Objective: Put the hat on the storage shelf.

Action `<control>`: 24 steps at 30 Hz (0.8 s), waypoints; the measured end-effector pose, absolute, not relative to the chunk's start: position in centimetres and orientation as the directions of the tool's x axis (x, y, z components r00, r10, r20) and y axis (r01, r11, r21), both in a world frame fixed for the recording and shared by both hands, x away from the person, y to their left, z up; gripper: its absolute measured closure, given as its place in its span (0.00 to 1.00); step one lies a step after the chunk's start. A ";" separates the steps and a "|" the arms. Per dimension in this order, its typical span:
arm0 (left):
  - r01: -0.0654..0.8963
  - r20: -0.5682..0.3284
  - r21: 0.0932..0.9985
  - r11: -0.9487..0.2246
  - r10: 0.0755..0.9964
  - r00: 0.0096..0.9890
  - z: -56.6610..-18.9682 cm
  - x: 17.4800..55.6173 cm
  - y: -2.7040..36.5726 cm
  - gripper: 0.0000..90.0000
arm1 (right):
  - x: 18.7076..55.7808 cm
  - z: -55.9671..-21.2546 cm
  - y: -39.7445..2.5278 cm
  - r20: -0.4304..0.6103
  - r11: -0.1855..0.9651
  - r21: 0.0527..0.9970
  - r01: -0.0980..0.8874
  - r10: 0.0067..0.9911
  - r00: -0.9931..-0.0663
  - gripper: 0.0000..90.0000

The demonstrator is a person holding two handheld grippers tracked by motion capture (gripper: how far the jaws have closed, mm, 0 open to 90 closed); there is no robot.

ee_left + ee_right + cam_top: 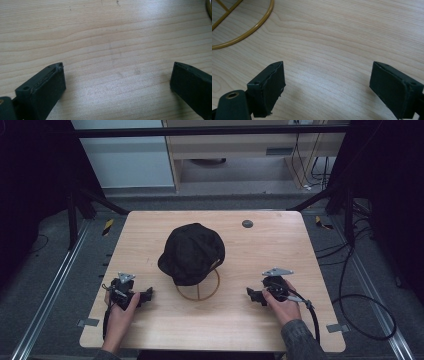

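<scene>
Here, I see the black cap [192, 252] sitting on a gold wire stand [198, 287] near the middle of the wooden counter [260, 320], well apart from both grippers. The stand's ring base pokes out from under the cap at 6 o'clock. There is bare wood on every side of it: a wide strip toward the far edge at 12 o'clock, broken by a small dark round disc [247, 224] near 1 o'clock, and open lanes toward 9 and 3 o'clock.

My left gripper [147, 295] rests low on the counter at about 8 o'clock from the cap, hand wrapped around its body, jaws pointing in toward the stand. My right gripper [251, 295] mirrors it at about 4 o'clock, forearm in a grey sleeve coming up from the near edge.

The left gripper view [117, 75] has its jaws spread wide over plain wood grain, nothing between them. The right gripper view [327, 77] has its jaws just as wide and empty, and it catches the curve of the stand's gold ring [249, 32] at 10 o'clock.
</scene>
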State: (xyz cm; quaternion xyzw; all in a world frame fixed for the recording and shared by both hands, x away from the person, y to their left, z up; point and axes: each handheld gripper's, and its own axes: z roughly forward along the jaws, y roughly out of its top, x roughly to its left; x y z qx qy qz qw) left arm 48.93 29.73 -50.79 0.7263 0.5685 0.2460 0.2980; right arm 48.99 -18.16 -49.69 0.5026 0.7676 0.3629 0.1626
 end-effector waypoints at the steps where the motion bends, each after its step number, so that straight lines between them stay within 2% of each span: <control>1: 0.679 0.019 0.712 -0.176 0.972 0.233 -50.8 48.9 29.7 0.00 | 49.0 -49.8 -18.0 0.113 0.232 0.722 0.652 0.890 -0.442 0.14; 15: 0.679 0.019 0.712 -0.176 0.972 0.233 -50.8 48.9 29.7 0.00 | 49.5 -50.6 -17.0 0.105 0.217 0.731 0.647 0.901 -0.420 0.13; 19: 0.679 0.019 0.713 -0.177 0.972 0.234 -50.8 49.0 29.7 0.00 | 49.5 -50.8 -16.7 0.062 0.247 0.737 0.629 0.902 -0.427 0.11; 22: 0.679 0.019 0.713 -0.175 0.973 0.231 -50.8 49.0 29.7 0.00 | 49.4 -51.1 -16.3 -0.009 0.300 0.736 0.606 0.900 -0.435 0.09; 24: 0.680 0.019 0.712 -0.173 0.974 0.228 -50.8 49.1 29.7 0.00 | 49.3 -51.1 -16.2 -0.003 0.293 0.735 0.611 0.903 -0.429 0.09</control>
